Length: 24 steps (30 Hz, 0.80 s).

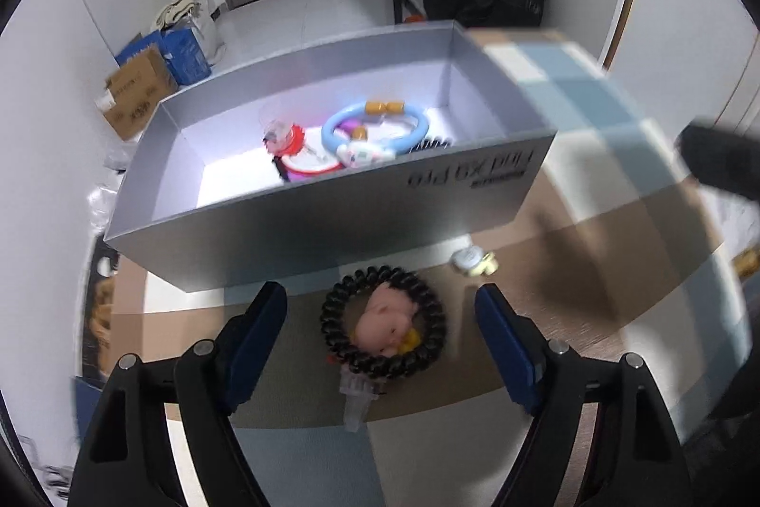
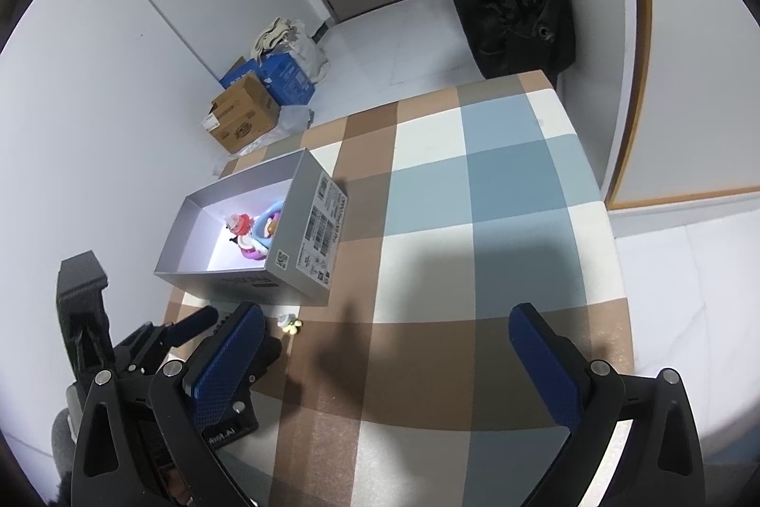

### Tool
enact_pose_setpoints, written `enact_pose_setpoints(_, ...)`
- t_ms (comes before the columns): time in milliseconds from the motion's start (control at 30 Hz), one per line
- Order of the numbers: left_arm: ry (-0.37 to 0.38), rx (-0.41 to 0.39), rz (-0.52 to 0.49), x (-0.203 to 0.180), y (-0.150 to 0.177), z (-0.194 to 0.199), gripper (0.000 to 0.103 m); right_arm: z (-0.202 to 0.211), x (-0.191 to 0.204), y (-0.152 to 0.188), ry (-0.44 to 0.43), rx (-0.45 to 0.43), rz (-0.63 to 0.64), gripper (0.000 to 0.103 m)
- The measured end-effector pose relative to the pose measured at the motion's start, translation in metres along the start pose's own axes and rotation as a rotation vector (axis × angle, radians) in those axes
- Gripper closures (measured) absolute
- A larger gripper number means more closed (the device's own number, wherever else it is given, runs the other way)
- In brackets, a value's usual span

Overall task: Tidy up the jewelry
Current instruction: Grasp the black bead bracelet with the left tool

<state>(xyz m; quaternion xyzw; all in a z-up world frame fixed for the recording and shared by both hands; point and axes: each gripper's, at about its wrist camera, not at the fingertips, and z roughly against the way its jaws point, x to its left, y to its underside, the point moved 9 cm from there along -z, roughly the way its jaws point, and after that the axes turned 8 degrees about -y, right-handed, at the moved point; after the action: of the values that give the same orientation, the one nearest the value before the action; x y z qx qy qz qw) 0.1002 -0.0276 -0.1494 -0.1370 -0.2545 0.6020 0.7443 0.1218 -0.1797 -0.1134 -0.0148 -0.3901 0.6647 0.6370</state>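
Your left gripper [image 1: 382, 333] is spread wide, and the bracelet [image 1: 383, 325], a ring of dark beads, lies flat on the checked cloth [image 1: 593, 155] midway between the two blue pads [image 1: 256, 345], touching neither. Inside the ring sits a pink charm [image 1: 387, 317] with a spot of yellow. A clear plastic piece [image 1: 357, 400] pokes out from under the ring's near edge, toward your palm. Just past the fingertips stands the grey box [image 1: 332, 222], open at the top, its near wall facing you. It holds a blue ring [image 1: 375, 127] with amber beads, a red-and-white piece [image 1: 297, 148] and other small items too blurred to name. Beyond the right pad, near the box wall, a small pale trinket [image 1: 472, 261] lies on the cloth.

Your left hand points the gripper forward and down at the cloth, low over the bracelet; this view is blurred toward its right side.

Your right gripper [image 2: 384, 357] is also spread wide and holds nothing, with only bare cloth [image 2: 475, 193] between its pads [image 2: 546, 364]. It hangs higher, looking down over the table. From here the box [image 2: 304, 236] lies ahead and to the left of the fingers, and the trinket [image 2: 290, 324] sits just beyond the left pad. The left gripper's black body [image 2: 156, 345] shows beside that pad, low at the left edge
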Motion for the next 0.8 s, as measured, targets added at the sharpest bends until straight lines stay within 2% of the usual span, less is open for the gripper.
enact_pose_setpoints(33, 0.007, -0.005, 0.016, 0.001, -0.001, 0.001, 0.028, 0.000, 0.001, 0.000, -0.005, 0.001, 0.002, 0.000)
enact_pose_setpoints(100, 0.043, 0.010, 0.034, 0.001, 0.000, 0.000, 0.042, 0.001, 0.004, 0.001, -0.004, 0.001, 0.013, 0.000)
enact_pose_setpoints(167, 0.073, 0.011, 0.043, 0.000, 0.001, 0.001, 0.059, 0.001, 0.006, 0.001, -0.001, -0.001, 0.023, 0.000)
enact_pose_setpoints(400, 0.125, 0.014, 0.054, -0.001, 0.000, 0.004, 0.067, 0.001, 0.009, 0.004, -0.030, 0.007, 0.015, 0.000)
enact_pose_setpoints(600, 0.263, -0.029, 0.106, -0.006, -0.014, 0.020, 0.067, -0.002, 0.012, 0.008, -0.028, 0.017, 0.028, 0.000)
enact_pose_setpoints(800, 0.316, -0.045, 0.167, -0.002, -0.020, 0.027, 0.067, -0.004, 0.011, 0.008, -0.023, 0.021, 0.027, 0.000)
